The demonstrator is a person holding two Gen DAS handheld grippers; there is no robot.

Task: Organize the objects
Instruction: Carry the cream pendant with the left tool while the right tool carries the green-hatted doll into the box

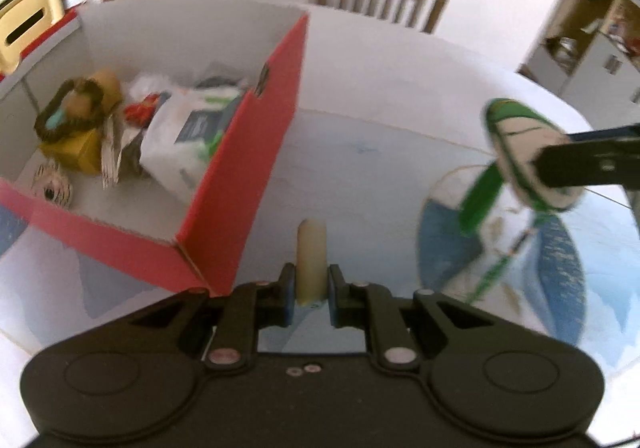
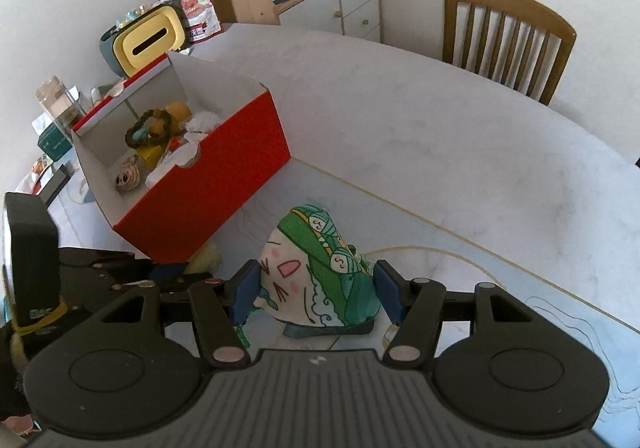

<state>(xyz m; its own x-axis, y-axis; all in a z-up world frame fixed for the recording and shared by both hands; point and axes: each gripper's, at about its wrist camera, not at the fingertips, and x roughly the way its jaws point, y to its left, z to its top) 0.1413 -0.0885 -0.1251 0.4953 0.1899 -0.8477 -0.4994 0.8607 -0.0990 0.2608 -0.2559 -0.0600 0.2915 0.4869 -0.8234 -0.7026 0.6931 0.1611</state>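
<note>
My left gripper (image 1: 310,290) is shut on a pale yellow cylinder (image 1: 310,262), held upright above the table next to the near right corner of the red box (image 1: 256,151). My right gripper (image 2: 316,290) is shut on a green and white cartoon pouch (image 2: 316,268), lifted above the table right of the box (image 2: 208,187). The pouch also shows in the left wrist view (image 1: 520,151), with its green cord hanging. The box holds a yellow item with a dark ring (image 1: 76,119), a white packet (image 1: 188,143) and a small striped ball (image 1: 54,187).
A white table (image 2: 460,151) carries the box. A yellow tissue holder (image 2: 148,41), a jar (image 2: 58,103) and clutter stand behind the box. A wooden chair (image 2: 508,35) is at the far edge. A round blue and white mat (image 1: 560,276) lies under the pouch.
</note>
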